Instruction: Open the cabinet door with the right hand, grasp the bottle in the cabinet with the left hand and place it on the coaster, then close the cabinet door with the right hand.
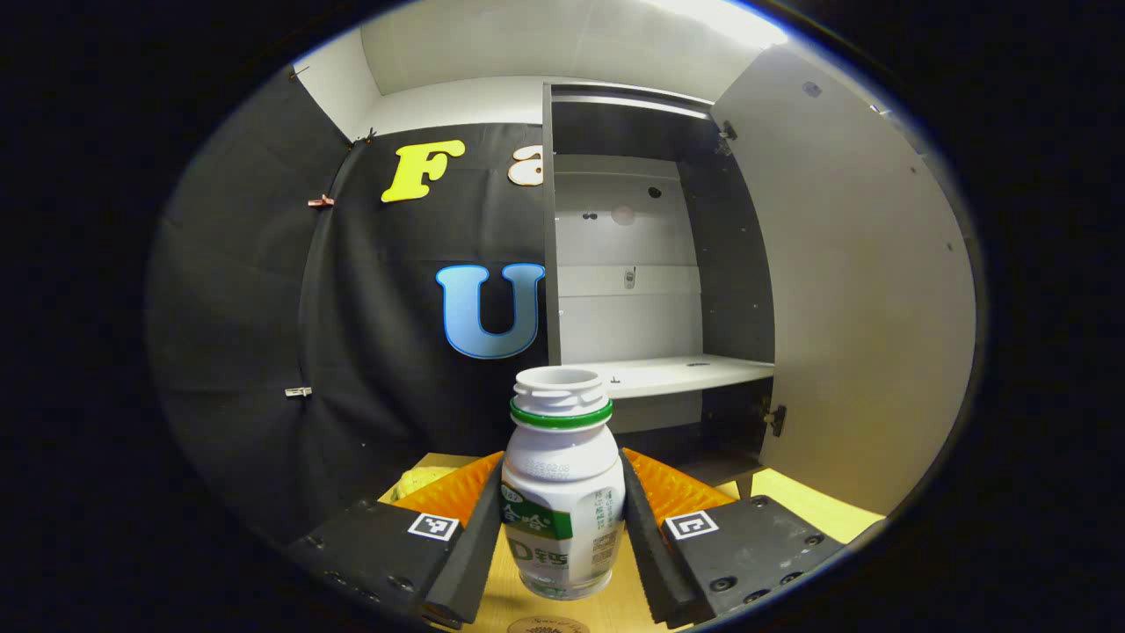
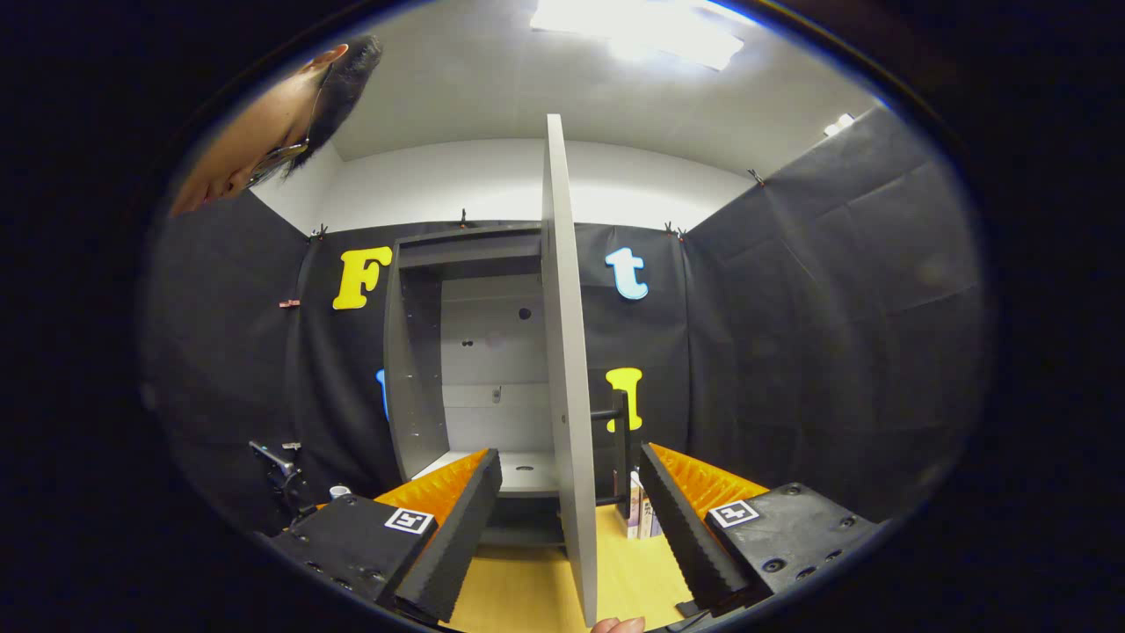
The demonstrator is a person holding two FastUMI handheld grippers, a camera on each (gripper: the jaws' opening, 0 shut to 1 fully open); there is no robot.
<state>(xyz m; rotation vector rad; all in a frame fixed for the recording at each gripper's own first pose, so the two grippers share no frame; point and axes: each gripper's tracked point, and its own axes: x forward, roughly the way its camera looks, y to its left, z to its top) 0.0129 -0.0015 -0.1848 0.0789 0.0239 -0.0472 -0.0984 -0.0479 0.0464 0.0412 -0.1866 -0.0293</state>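
Fingers [image 1: 475, 527] of the left gripper [image 1: 562, 527] pinch the bottle [image 1: 562, 501] at mid-body, likely light, slick plastic with no cap, while the right gripper [image 2: 562, 527] gapes astride the door [image 2: 567, 396].

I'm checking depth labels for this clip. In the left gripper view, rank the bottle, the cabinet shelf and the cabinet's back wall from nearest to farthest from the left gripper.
1. Bottle: between the left gripper's fingers, above the table.
2. Cabinet shelf: beyond the bottle, slightly right.
3. Cabinet's back wall: deepest, behind the shelf.
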